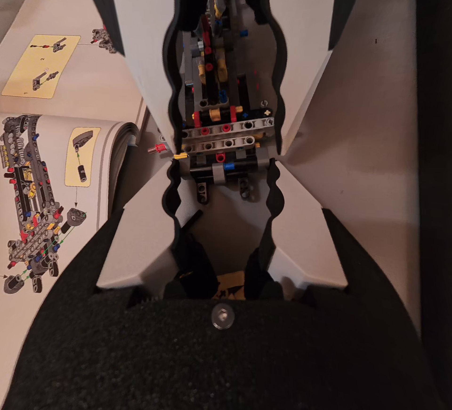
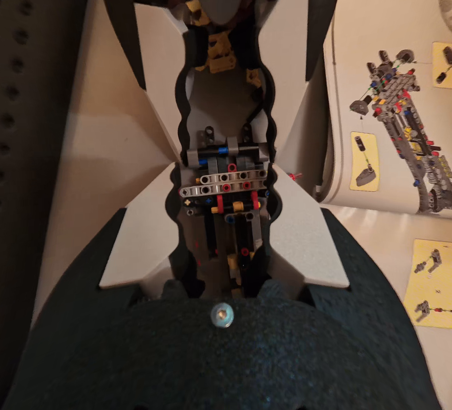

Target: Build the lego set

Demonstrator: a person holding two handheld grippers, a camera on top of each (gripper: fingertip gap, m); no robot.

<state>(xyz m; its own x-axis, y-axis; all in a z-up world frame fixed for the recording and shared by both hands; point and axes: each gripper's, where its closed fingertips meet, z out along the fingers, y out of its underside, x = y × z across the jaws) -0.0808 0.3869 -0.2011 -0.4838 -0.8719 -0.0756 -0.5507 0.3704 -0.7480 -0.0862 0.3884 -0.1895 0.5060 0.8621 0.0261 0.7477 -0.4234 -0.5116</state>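
Observation:
A long lego model [image 1: 220, 129] of grey and black beams with red, blue and yellow pins lies on the pale table, between my two grippers, which face each other. My left gripper [image 1: 223, 168] comes in from the bottom of the left wrist view. Its fingertips [image 1: 174, 168] press on the model's near end, a black axle with grey connectors. My right gripper [image 2: 221, 178] encloses the model [image 2: 220, 187] along its length, with its pads against the grey cross beams. Each gripper shows in the other's view, the right one [image 1: 230, 151] and the left one [image 2: 226, 153].
An open instruction booklet [image 1: 49, 178] lies beside the model and also shows in the right wrist view [image 2: 391, 129]. A loose red pin [image 1: 159, 148] lies on the table between the booklet and the grippers. A dark perforated surface [image 2: 19, 80] borders the table on the other side. Left and right tips are no more than a few centimetres apart.

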